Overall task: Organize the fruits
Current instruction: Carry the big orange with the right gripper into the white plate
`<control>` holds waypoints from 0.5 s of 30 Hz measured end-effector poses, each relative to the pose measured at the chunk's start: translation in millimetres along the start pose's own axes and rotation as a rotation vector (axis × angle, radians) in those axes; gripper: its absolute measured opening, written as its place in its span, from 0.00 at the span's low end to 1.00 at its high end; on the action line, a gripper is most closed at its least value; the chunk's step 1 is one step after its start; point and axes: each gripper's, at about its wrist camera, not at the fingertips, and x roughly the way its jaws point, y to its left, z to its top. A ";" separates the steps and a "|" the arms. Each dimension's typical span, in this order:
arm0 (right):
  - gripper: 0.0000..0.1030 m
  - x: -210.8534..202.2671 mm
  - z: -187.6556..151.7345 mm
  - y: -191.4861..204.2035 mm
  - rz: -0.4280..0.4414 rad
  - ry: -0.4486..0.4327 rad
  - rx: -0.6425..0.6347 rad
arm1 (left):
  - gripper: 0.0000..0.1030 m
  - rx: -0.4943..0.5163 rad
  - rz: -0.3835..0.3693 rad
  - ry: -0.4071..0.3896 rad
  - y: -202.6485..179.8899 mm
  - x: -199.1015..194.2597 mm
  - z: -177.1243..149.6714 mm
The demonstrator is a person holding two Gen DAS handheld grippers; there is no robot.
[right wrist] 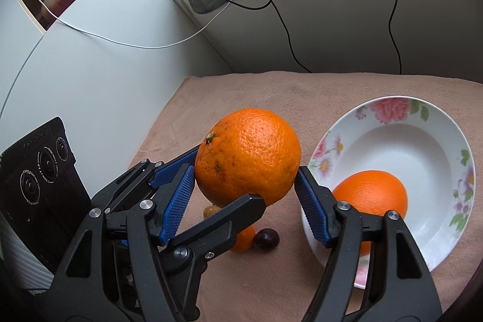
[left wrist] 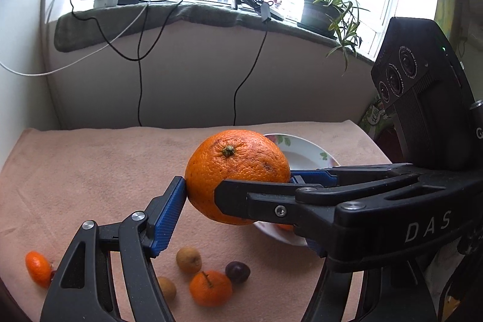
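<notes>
Big orange (right wrist: pixel 247 156) pinched by both tools, left (left wrist: pixel 235 186), right (right wrist: pixel 244 189), second orange (right wrist: pixel 371 195) half hidden in plate (right wrist: pixel 452 141).

The right gripper (left wrist: pixel 259 186) crosses the floral plate (left wrist: pixel 305 154) in the left wrist view, leaving only the far rim and a sliver of the second orange (left wrist: pixel 285 227) showing. In the right wrist view the big orange (right wrist: pixel 247 156) and black linkages cover most of the small fruits — a dark plum (right wrist: pixel 266 237) shows whole, the rest only in slivers. Whether either gripper's pads truly press the big orange cannot be told, one contact side being hidden in each view.
</notes>
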 end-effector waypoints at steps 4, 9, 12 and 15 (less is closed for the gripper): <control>0.69 -16.3 1.1 -17.8 -0.011 -0.025 0.026 | 0.68 0.018 -0.025 0.004 -15.7 10.7 7.4; 0.69 -33.4 -1.0 -37.6 -0.029 -0.047 0.057 | 0.68 0.050 -0.048 0.014 -34.6 23.0 12.0; 0.69 -40.0 -0.5 -49.8 -0.039 -0.056 0.075 | 0.68 0.067 -0.057 0.019 -45.7 32.8 15.9; 0.69 -46.2 -1.2 -60.2 -0.051 -0.066 0.092 | 0.68 0.077 -0.069 0.025 -55.2 40.5 17.6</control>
